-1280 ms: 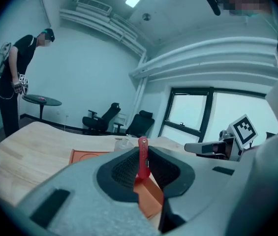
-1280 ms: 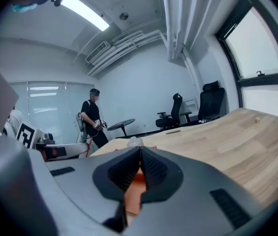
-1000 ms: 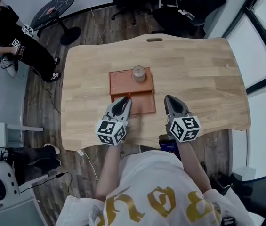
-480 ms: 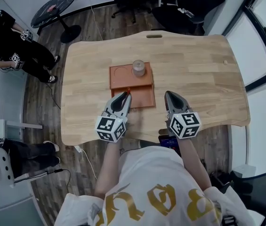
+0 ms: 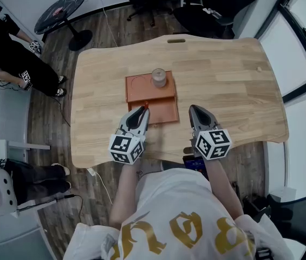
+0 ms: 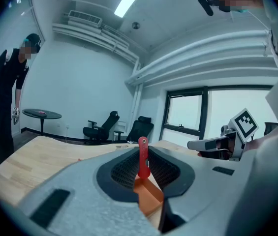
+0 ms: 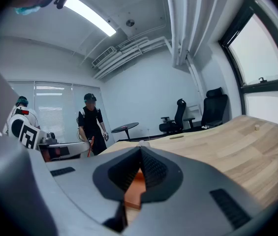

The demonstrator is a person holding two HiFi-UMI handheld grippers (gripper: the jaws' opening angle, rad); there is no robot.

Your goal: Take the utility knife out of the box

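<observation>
The utility knife (image 6: 142,154) is a thin red strip standing almost upright, pinched between the jaws of the left gripper (image 5: 143,111). Its long axis points up out of the jaw tips, and its lower end is hidden behind them. From above, its red tip shows right at the near left part of the orange box (image 5: 163,112), so the box lies just ahead of and under the knife. I cannot tell whether the lower end has cleared the box wall. The move, I'd say, is up and back toward the person, keeping the strip upright so it does not catch on the rim. The right gripper (image 5: 194,110) has its jaws together on nothing and hangs just beside the box's near right corner, apart from the knife. A small cup (image 5: 159,78) stands on the box's far half, on the wooden table (image 5: 228,75).
</observation>
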